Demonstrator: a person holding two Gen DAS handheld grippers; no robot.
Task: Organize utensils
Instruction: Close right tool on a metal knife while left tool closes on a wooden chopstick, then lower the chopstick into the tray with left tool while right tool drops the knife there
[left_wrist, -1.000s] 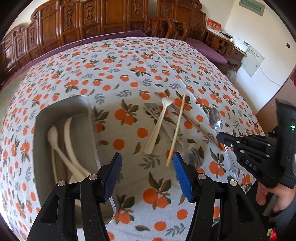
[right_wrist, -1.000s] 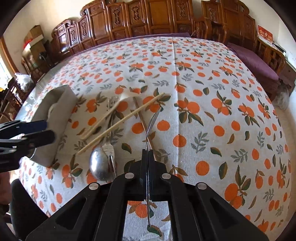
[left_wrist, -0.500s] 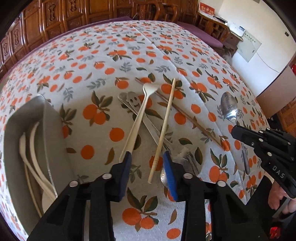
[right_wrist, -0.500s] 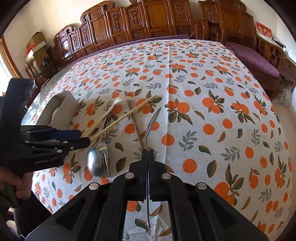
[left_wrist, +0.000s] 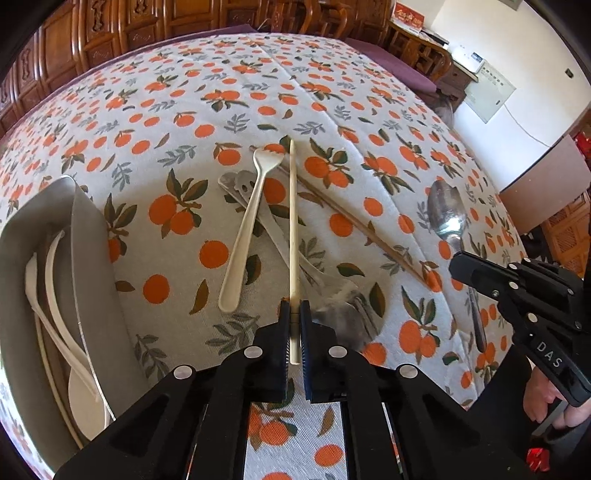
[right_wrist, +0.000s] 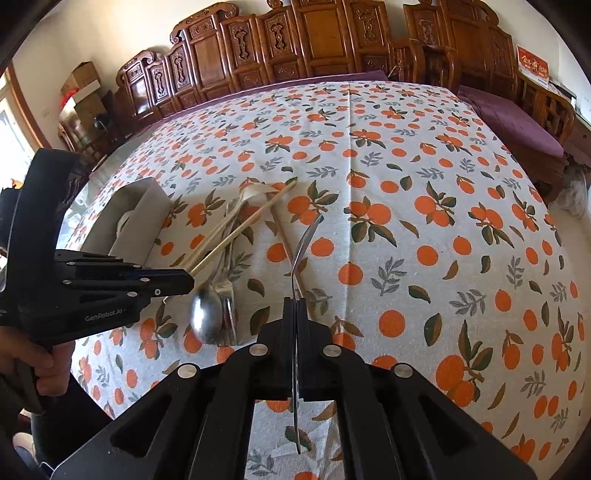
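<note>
The metal spoon (left_wrist: 448, 218) has its handle hidden behind the right gripper (left_wrist: 480, 275), and the tray's (left_wrist: 22, 236) near end seems cropped.

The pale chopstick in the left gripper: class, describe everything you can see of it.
The pale chopstick is a thin, straight, cream-coloured stick, wood or bamboo by its look. The left gripper is shut on its near end. It points away across the orange-print tablecloth, crossing over the metal utensils, beside the cream fork.
</note>
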